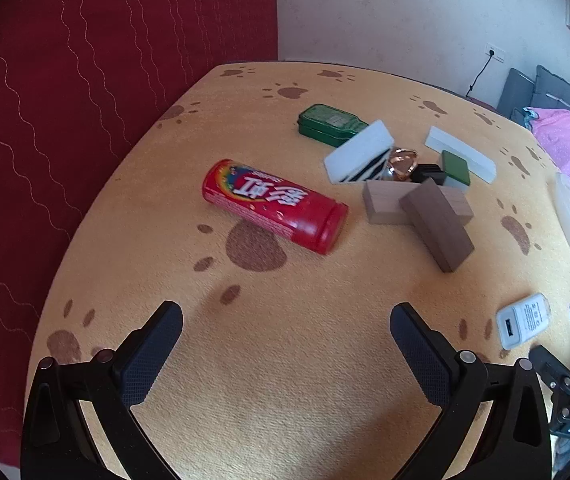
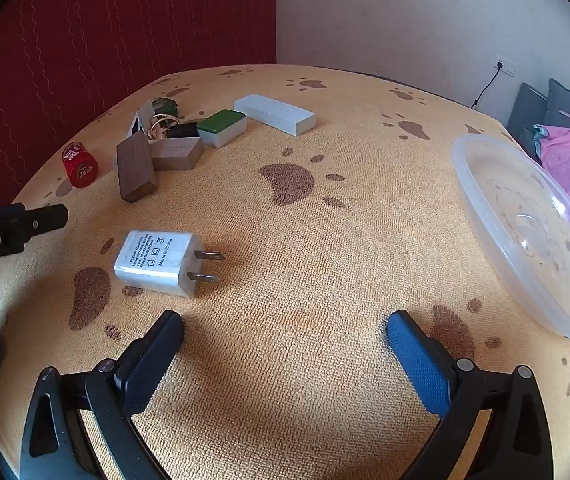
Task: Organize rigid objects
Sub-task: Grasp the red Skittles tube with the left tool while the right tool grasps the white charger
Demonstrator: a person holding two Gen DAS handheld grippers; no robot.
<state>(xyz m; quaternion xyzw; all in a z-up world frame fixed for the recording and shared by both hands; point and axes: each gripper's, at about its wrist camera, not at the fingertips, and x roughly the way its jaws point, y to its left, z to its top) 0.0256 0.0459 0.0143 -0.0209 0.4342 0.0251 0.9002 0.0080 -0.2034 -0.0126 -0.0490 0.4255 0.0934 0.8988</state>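
Plainly, nothing is picked yet: from the left wrist, your left gripper point(image 1: 287, 320) hovers over bare desk point(image 1: 285, 400), fingers wide apart and empty. The red can point(image 1: 275, 206) lies on its side ahead, long axis running from upper left to lower right, its lid end nearer the wooden blocks point(image 1: 429, 216).

From the right wrist, your right gripper point(image 2: 285, 328) is likewise spread and empty. The white charger point(image 2: 157, 262) lies just ahead to the left, prongs pointing right toward the clear bowl point(image 2: 485, 200). Next, I judge, you shift left to straddle it.

Paw-print table point(image 2: 325, 280) bearing charger point(image 2: 157, 262), blocks point(image 2: 137, 168), bowl point(image 2: 525, 232)
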